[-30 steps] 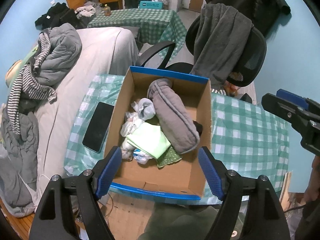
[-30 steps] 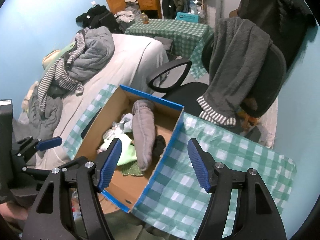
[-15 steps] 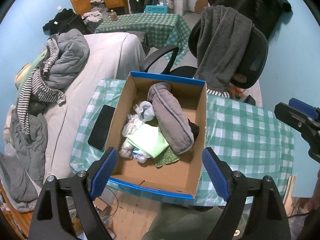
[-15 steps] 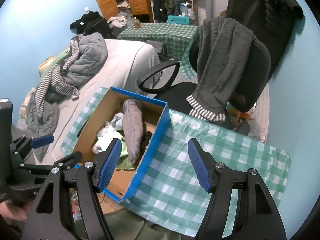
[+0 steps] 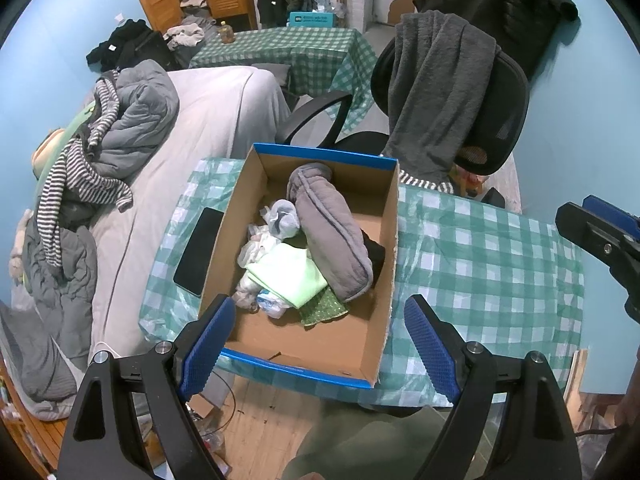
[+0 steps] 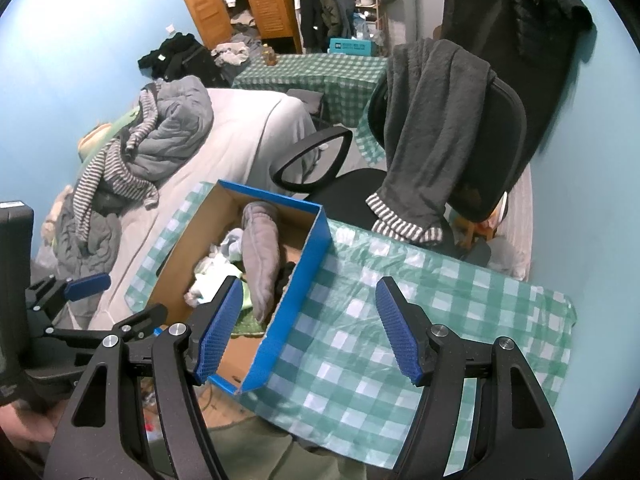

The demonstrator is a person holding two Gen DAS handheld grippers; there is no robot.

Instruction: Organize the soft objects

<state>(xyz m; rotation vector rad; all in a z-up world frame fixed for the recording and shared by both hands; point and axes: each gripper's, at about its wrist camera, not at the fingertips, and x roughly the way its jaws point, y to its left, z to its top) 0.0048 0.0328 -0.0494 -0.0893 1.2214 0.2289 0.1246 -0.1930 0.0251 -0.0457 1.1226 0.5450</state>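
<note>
Cardboard box (image 5: 360,354) with blue outer walls sits on the green checked tablecloth (image 5: 480,272), holding the soft things: a grey rolled cushion (image 5: 328,236) lying from far to near, a pale green cloth (image 5: 286,272) to its left, and white crumpled pieces (image 5: 256,248) beside that. A black phone (image 5: 198,250) lies just left of the box. The left gripper (image 5: 316,340) hangs above the box's near edge, jaws spread wide after just opening, nothing between them. The right gripper (image 6: 308,326), over the box's right wall, also stands apart and empty.
</note>
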